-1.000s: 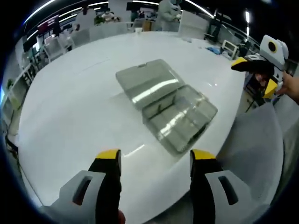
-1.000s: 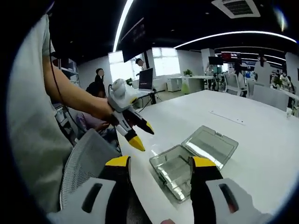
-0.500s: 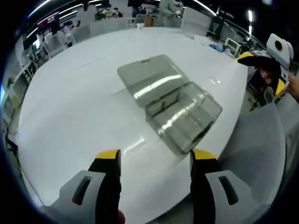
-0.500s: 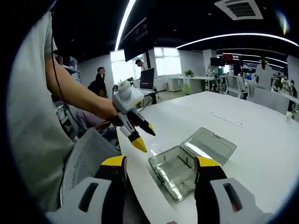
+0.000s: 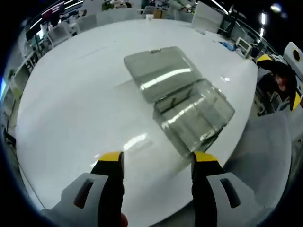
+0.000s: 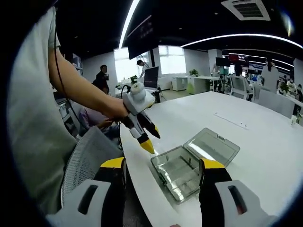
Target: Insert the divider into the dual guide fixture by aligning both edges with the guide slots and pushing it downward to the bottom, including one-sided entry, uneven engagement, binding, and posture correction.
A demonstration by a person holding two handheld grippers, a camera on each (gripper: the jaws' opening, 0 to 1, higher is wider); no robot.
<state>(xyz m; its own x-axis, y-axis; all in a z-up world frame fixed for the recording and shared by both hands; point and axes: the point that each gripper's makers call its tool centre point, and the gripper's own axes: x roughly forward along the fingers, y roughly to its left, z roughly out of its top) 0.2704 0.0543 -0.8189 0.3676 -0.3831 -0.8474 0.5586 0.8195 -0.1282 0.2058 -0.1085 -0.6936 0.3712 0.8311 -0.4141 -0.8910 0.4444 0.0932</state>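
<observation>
On the white table (image 5: 71, 104), near its rounded edge, a clear plastic case (image 5: 182, 97) is seen lying open, its flat lid folded back onto the tabletop and its tray half nearest the table edge. In the left gripper view the left gripper (image 5: 154, 163) is held above the table just short of the tray, its yellow-tipped jaws spread well apart with nothing between them. In the right gripper view the same case (image 6: 196, 161) is shown from the side, the tray towards the camera and the lid (image 6: 213, 144) beyond it; thin upright walls can be made out inside the tray, but whether a divider is seated among them cannot be told. The right gripper (image 6: 163, 165) is held with its jaws wide apart and empty, the tray framed between their tips in the picture. The left gripper (image 6: 147, 137) is also seen there, gripped by a person's hand at the end of a bare forearm, its jaws pointed down over the table edge just beside the tray and parted. A grey mesh chair back (image 6: 87, 156) is seen below that arm. At the far right of the left gripper view the right gripper (image 5: 284, 75) is seen past the table edge.
</observation>
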